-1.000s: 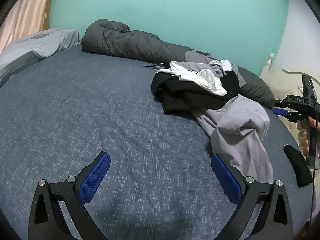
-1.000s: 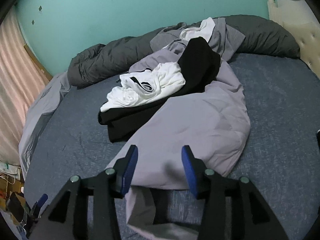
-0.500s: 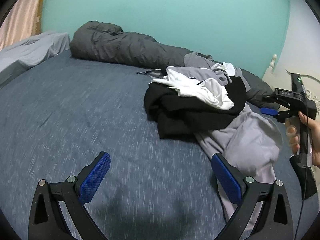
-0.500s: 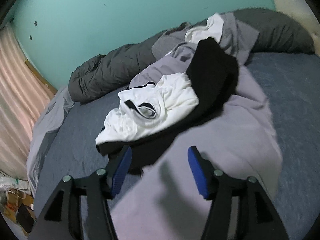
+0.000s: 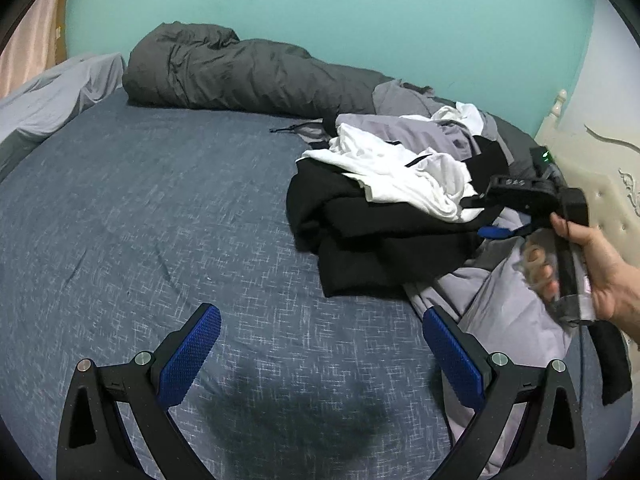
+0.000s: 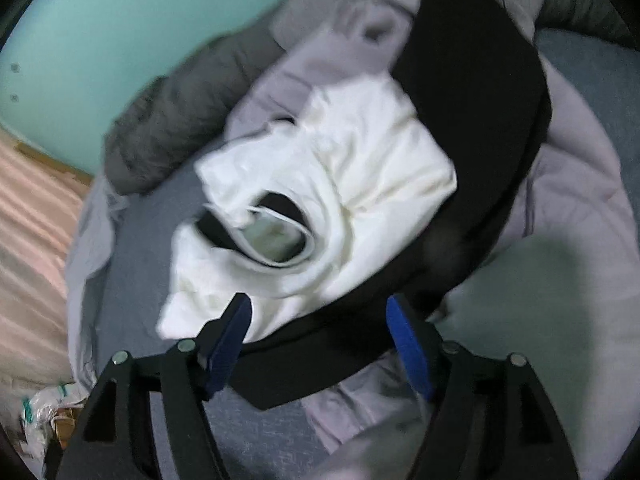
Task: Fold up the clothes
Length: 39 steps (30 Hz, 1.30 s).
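A bedroom in a home. A wide bed [image 5: 140,208] with a blue-grey sheet fills the view, a rolled dark grey duvet [image 5: 240,76] along a teal wall [image 5: 340,12], a cream tufted headboard [image 5: 596,184] at one end, a pink curtain [image 6: 28,216] beside it, and loose clothes [image 5: 384,208] heaped on the sheet.

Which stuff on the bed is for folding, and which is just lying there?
For folding:
white shirt
black garment
light grey garment
right gripper, open over the pile
left gripper, open

Just there:
dark grey duvet
blue bedsheet
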### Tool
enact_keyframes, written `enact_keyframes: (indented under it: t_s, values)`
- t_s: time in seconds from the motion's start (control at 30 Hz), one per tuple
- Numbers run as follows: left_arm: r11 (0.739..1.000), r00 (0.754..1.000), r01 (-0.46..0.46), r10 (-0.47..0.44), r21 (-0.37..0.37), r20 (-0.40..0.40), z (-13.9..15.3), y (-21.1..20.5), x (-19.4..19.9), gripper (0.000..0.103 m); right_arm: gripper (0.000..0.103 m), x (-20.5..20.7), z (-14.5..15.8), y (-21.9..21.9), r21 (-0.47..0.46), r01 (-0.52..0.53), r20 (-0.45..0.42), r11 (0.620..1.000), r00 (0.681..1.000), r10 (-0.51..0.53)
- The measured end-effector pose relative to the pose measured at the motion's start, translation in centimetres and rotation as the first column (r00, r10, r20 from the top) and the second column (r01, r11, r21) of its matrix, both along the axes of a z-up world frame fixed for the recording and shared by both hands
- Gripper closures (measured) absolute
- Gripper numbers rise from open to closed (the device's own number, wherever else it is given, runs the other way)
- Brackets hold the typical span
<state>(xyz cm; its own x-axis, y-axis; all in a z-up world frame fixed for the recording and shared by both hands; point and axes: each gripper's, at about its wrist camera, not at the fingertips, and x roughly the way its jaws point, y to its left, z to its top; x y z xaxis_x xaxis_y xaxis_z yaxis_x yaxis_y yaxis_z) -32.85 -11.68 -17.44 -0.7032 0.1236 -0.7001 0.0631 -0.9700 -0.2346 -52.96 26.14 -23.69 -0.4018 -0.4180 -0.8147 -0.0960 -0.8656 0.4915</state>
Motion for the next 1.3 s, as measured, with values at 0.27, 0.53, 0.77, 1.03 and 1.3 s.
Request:
enact_keyframes:
  t_s: [0.27,0.53,0.77,1.03,1.3]
  values:
    - [1.000,0.999,-0.014,0.014,0.015,0.034,-0.1,-0.8,-1.9,0.000,0.019,-1.8,-4.2,-0.5,-0.016,0.077,0.114,0.997,0.991,-0.075]
    - [0.999,0.998,-0.029,0.028,0.018,0.059,-0.3,-1.7,-2.8,0.000,0.044,-3.9,-5.4,-1.7,0.026,0.050,0.109,0.998,0.993,-0.052]
    - [0.999,0.996,-0.038,0.037,0.011,0.083,-0.3,-2.9,-4.2,0.000,0.081,-5.2,-2.2,-1.8,0.054,0.046,-0.019,0.997,0.999,-0.045]
    - [0.996,0.990,-0.085,0.080,0.041,0.117,0.7,-5.7,-7.8,0.000,0.084,-11.0,6.5,-1.5,-0.055,0.059,-0.188,0.997,0.980,-0.069]
    - [0.994,0.987,-0.108,0.104,0.030,0.122,2.0,-7.8,-10.2,0.000,0.086,-19.4,18.7,-4.3,-0.069,0.056,-0.396,0.996,0.915,-0.079]
